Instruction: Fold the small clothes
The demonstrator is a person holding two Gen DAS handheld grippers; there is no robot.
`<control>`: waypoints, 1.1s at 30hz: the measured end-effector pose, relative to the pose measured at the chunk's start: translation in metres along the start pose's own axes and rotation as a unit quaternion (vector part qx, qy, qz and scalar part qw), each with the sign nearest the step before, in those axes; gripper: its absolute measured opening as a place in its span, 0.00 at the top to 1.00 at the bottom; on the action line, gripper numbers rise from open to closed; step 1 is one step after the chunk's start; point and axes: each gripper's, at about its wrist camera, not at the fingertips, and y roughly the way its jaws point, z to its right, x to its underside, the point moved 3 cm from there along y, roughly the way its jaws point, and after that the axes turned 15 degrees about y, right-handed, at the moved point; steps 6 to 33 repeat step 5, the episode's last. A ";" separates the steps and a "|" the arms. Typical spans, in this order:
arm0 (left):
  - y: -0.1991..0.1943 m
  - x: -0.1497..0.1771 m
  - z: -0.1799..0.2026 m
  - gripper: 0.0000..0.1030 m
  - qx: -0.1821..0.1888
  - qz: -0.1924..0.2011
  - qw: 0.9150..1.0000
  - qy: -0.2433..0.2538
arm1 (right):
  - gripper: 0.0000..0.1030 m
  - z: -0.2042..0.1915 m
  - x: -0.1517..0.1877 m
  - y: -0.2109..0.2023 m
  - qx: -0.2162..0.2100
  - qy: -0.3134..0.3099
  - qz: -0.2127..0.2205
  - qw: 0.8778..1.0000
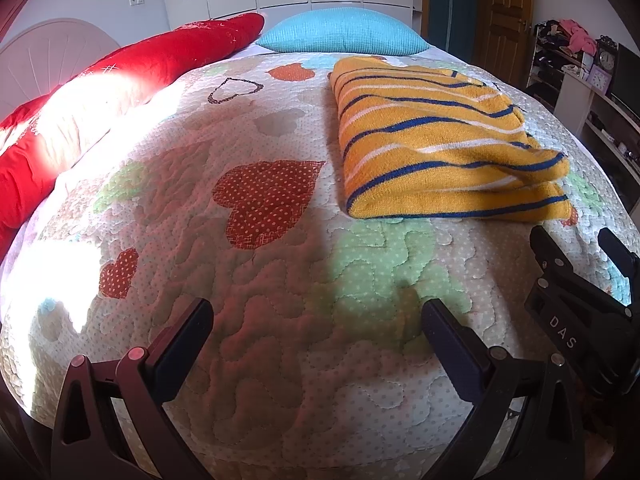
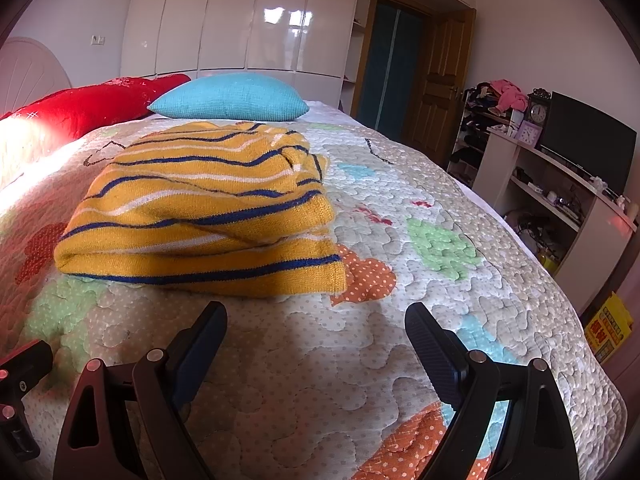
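one sweater [image 2: 200, 208], two pillows [image 2: 230, 96]

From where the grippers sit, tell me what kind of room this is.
Most likely a home bedroom: a bed under a heart-patterned quilt, a turquoise pillow near the headboard, and glossy white wardrobe doors behind. A folded yellow striped sweater lies on the quilt.

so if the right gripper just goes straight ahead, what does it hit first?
Probably the quilt: the right gripper, jaws open and empty, points just past the right edge of the folded sweater. It might clip that edge; depth is unclear.
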 end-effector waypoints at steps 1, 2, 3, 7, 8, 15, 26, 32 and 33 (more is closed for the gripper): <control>0.000 0.000 0.000 0.00 0.001 0.000 1.000 0.000 | 0.09 0.000 0.000 0.000 0.000 -0.001 -0.001 1.000; 0.001 0.001 -0.001 0.00 0.001 0.000 1.000 -0.001 | 0.09 -0.001 0.001 0.001 0.000 -0.002 -0.002 1.000; 0.001 0.001 -0.001 0.00 0.001 0.000 1.000 -0.002 | 0.09 -0.001 0.001 0.001 0.000 -0.003 -0.003 1.000; 0.002 0.001 -0.002 0.00 0.002 -0.001 1.000 -0.004 | 0.09 -0.003 0.004 0.003 0.000 -0.008 -0.005 1.000; 0.002 0.001 -0.002 0.00 0.002 -0.001 1.000 -0.004 | 0.09 -0.003 0.004 0.003 0.000 -0.008 -0.005 1.000; 0.002 0.001 -0.002 0.00 0.002 -0.001 1.000 -0.004 | 0.09 -0.003 0.004 0.003 0.000 -0.008 -0.005 1.000; 0.002 0.001 -0.002 0.00 0.002 -0.001 1.000 -0.004 | 0.09 -0.003 0.004 0.003 0.000 -0.008 -0.005 1.000; 0.002 0.001 -0.002 0.00 0.002 -0.001 1.000 -0.004 | 0.09 -0.003 0.004 0.003 0.000 -0.008 -0.005 1.000; 0.002 0.001 -0.002 0.00 0.002 -0.001 1.000 -0.004 | 0.09 -0.003 0.004 0.003 0.000 -0.008 -0.005 1.000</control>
